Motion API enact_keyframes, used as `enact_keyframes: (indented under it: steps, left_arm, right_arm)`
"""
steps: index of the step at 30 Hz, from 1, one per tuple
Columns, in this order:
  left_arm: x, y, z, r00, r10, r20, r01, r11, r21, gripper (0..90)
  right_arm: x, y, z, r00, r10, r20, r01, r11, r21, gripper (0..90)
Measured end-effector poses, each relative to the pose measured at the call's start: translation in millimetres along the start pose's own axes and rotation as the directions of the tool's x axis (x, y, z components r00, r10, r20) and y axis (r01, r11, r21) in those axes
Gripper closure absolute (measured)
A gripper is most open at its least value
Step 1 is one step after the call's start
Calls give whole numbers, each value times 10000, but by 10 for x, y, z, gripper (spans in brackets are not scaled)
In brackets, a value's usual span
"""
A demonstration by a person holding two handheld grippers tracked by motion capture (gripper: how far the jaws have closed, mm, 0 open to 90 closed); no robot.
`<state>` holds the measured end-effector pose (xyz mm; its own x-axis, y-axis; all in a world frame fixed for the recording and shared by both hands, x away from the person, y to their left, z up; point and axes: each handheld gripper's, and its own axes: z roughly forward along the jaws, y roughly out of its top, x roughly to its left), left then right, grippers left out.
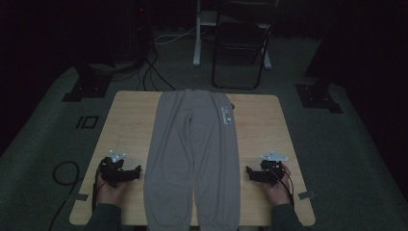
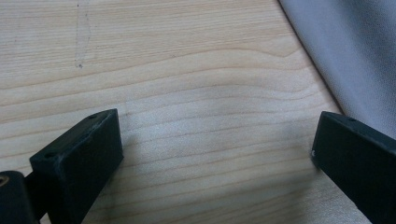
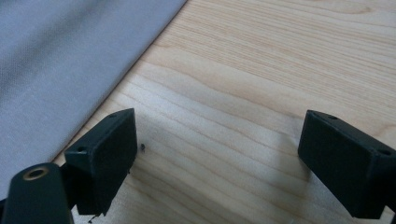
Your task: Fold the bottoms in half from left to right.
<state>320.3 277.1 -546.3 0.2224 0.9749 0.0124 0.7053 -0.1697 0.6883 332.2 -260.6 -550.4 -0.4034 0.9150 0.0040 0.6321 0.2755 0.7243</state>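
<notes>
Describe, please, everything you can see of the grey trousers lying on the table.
The grey trousers look like soft jersey sweatpants. They lie flat and smoothed out down the middle of the wooden table, waistband at the far edge, cuffed hems hanging just past the near edge, legs side by side. A small pale print marks the upper part of the right-hand leg. The open left tongs and right tongs flank them without touching.

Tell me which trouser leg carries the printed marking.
The leg of the grey trousers on the right gripper side: a pale printed strip runs near its waist; the other leg is plain.
</notes>
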Motion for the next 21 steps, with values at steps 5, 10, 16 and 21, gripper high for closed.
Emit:
enact_keyframes:
  steps: [5,10,16,21]
  left_arm:
    - [-2,-40,-50,9999,-118,-95,115,9996,-268,107]
    - [-12,-57,-67,9998,-145,-99,142,9993,-341,161]
    - [-57,-87,-113,10000,-42,-4,42,9990,-436,255]
    - [-108,-90,-145,9999,-97,-64,95,9993,-361,327]
  right_arm:
    - [4,-4,-5,10000,48,24,-49,10000,7,113]
    - [3,-4,-5,10000,46,24,-46,10000,9,113]
    - [4,-5,-5,10000,54,26,-54,10000,9,113]
    - [4,-5,-5,10000,55,27,-55,10000,9,114]
